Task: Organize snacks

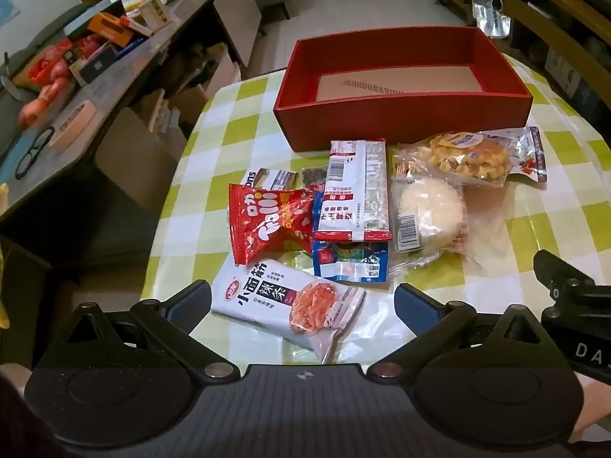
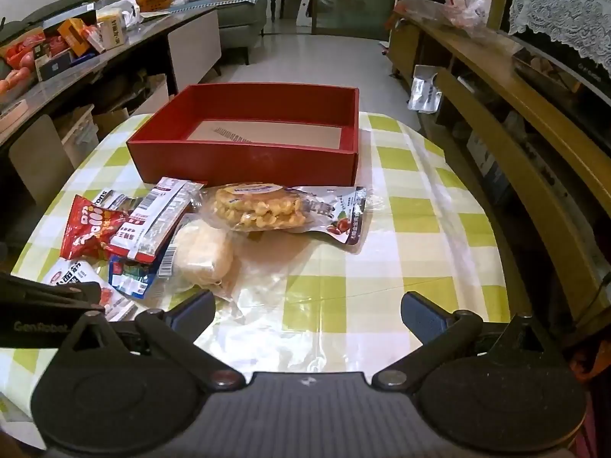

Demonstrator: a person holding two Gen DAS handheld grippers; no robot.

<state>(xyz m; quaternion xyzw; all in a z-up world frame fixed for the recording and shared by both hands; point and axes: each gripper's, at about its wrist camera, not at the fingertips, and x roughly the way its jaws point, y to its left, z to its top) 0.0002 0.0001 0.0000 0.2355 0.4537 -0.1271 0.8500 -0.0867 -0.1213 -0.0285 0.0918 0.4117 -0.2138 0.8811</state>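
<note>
Left claw (image 1: 303,301) spread over noodle packet (image 1: 282,301) | right claw (image 2: 305,313) spread, empty | advice: pinch the packet's middle, lift clear into red box (image 1: 401,114)

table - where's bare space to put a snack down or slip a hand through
Bare checked tablecloth lies right of the snack pile, between the waffle pack and the table's right edge, and near the open right gripper. The red box shows only its bare floor. The left half is crowded: the overlapping packets leave no gap, and the open left gripper straddles the white noodle-snack pack.
</note>
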